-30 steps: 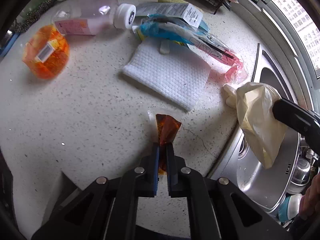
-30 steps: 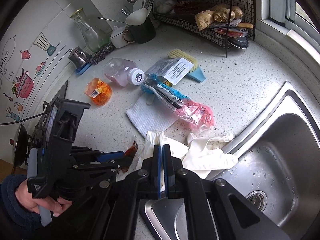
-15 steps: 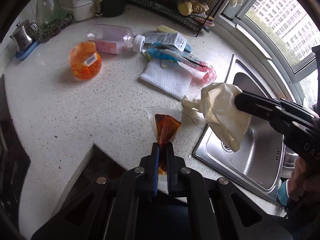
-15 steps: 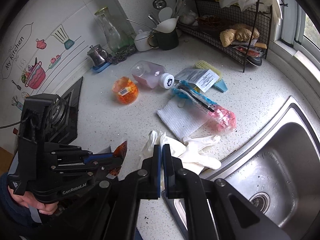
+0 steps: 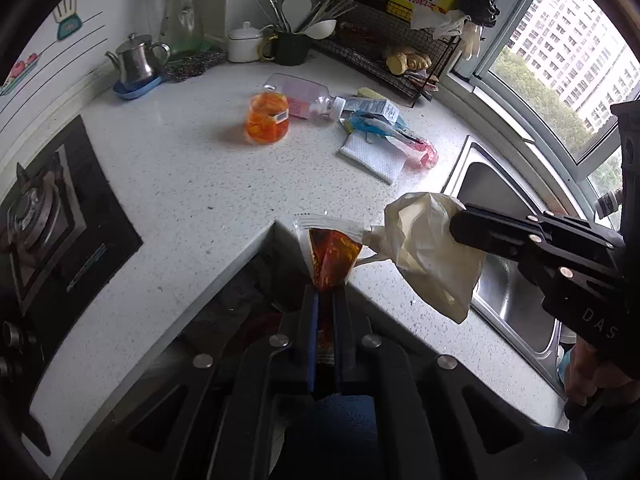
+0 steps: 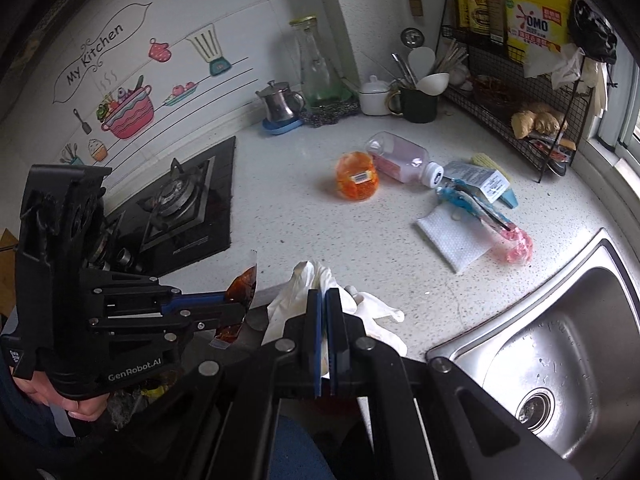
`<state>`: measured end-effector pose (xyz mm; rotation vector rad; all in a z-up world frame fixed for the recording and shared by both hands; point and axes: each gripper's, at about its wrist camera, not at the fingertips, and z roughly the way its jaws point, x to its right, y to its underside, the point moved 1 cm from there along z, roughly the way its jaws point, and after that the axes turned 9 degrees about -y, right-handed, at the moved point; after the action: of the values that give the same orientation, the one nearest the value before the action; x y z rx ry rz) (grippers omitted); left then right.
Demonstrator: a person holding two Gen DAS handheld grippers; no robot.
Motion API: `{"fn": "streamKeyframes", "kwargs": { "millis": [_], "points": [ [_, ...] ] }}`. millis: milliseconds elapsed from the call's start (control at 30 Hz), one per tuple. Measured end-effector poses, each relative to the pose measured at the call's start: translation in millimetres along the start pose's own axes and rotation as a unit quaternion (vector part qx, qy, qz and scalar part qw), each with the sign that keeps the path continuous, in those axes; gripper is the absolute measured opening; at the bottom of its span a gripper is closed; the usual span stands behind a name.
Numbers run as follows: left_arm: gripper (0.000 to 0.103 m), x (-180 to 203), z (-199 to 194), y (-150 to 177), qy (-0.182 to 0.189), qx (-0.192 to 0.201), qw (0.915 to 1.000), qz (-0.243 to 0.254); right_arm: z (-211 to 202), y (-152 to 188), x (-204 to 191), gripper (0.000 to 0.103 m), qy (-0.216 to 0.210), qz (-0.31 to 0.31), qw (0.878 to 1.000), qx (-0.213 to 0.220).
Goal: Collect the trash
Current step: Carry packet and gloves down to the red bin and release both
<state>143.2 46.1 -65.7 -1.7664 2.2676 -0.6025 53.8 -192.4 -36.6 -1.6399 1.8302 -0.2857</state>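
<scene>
White speckled countertop [image 5: 192, 168] fills both views, with a black gas hob [image 6: 180, 204] at one end and a steel sink [image 6: 560, 360] at the other. We note trash left on it, well apart from us: an orange tub [image 5: 267, 118], a pink bottle [image 5: 306, 98] lying on its side, a white cloth [image 5: 372, 156] and a blue-and-pink wrapper [image 5: 394, 138] draped over the cloth's far edge.

We hold both tools off the counter's near corner, above a dark gap where we cannot make out a bin. Our left gripper [image 5: 325, 300] is clamped on a sauce packet [image 5: 332, 256], which hangs partly clear of the pads with brown residue inside. Our right gripper [image 6: 323, 300] is clenched on a crumpled white glove [image 6: 304, 292]; glove and packet nearly touch in the left view.

Judgement: carry step, drop pending. We should keep both grips firm, keep the packet's torn end up so nothing drips, find the bin before releasing, and let go one item at a time so the limp glove does not snag.
</scene>
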Motion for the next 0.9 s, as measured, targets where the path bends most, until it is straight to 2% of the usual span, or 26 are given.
{"fn": "streamKeyframes", "kwargs": {
  "millis": [233, 467, 700, 900],
  "points": [
    [0.005, -32, -30, 48, -0.021, 0.011, 0.9996, -0.017, 13, 22, -47, 0.002, -0.016, -0.023, 1.0, -0.008],
    [0.005, -60, -21, 86, -0.031, -0.016, 0.9981, -0.051, 41, 49, -76, 0.002, -0.018, -0.034, 0.998, -0.041],
    [0.005, -78, 16, 126, -0.029, -0.059, 0.9938, -0.089, 80, 75, -84, 0.002, -0.027, -0.054, 0.995, -0.085],
    [0.005, -90, 64, 154, -0.041, -0.087, 0.9884, -0.117, 129, 102, -69, 0.002, -0.024, -0.054, 0.991, -0.121]
  ]
}}
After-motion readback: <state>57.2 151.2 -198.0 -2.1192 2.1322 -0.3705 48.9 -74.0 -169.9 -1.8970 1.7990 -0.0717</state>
